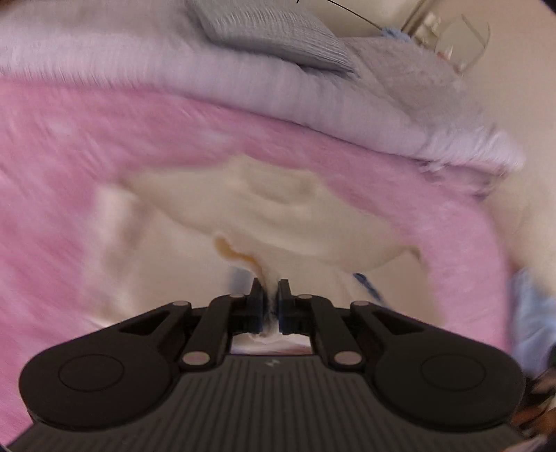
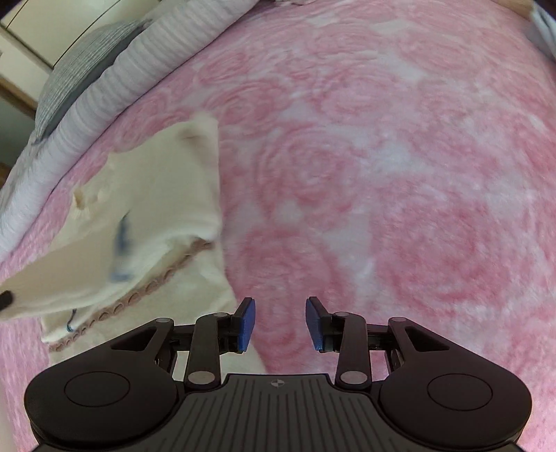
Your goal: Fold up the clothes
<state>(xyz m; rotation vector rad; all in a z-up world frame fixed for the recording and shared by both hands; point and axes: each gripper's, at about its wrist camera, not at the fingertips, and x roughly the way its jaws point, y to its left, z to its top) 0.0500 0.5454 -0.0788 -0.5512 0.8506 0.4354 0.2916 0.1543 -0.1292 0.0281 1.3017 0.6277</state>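
Left gripper [image 1: 269, 292]: jaws nearly closed, pinching a bunch of the cream garment [image 1: 264, 215] between the pads.
Right gripper [image 2: 280, 321]: jaws wide apart, empty, held low over the pink rose blanket [image 2: 382, 174].
Garment position: lying on the blanket, left of the right gripper; scalloped brown trim [image 2: 139, 295] along one edge.
Writing: none legible; left view blurred.
Left view only: grey folded cloth [image 1: 271, 31] on white bedding [image 1: 139, 80].

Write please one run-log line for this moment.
left tongs: shut on cream garment | right tongs: open, empty, over pink blanket | fold: unfinished
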